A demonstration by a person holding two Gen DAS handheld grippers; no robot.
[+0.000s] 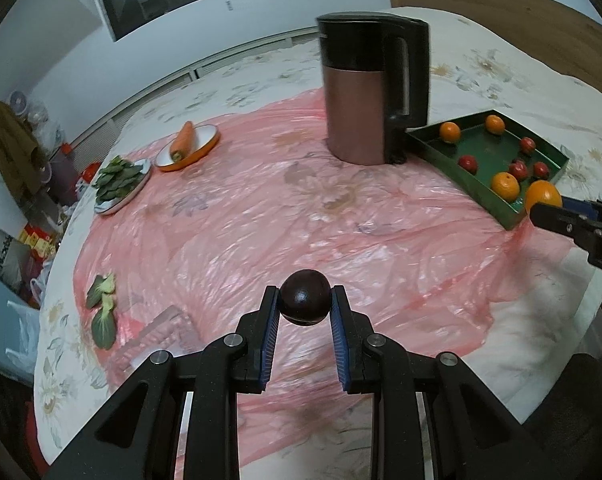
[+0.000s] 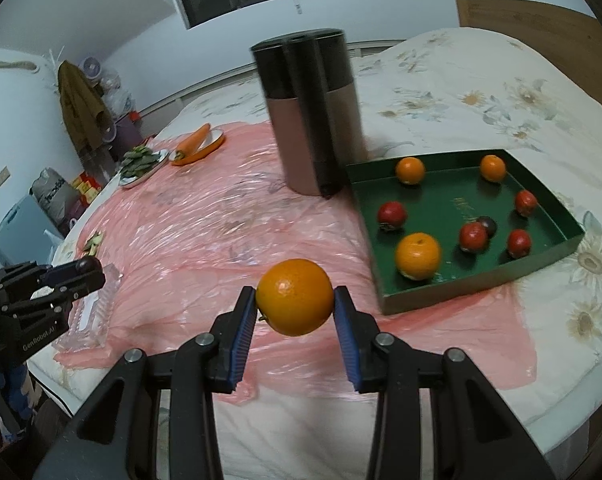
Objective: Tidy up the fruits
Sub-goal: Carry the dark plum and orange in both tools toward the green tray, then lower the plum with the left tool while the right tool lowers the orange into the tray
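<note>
My left gripper [image 1: 305, 300] is shut on a small dark purple fruit [image 1: 304, 297], held above the pink plastic sheet [image 1: 261, 220]. My right gripper [image 2: 295, 300] is shut on an orange [image 2: 295, 297], held above the sheet just left of the green tray [image 2: 453, 288]. Inside the tray lie three oranges [image 2: 417, 256], several red fruits [image 2: 473, 237] and one dark fruit [image 2: 488, 224]. In the left wrist view the right gripper [image 1: 541, 210] with its orange [image 1: 543, 197] shows at the right edge, beside the green tray [image 1: 485, 196].
A tall brown and black kettle [image 1: 365, 92] stands just left of the tray. At the far left are an orange-rimmed plate with a carrot [image 1: 183, 140] and a plate of leafy greens [image 1: 119, 180]. Loose greens [image 1: 103, 312] and a clear glass dish [image 2: 89, 312] lie near the front.
</note>
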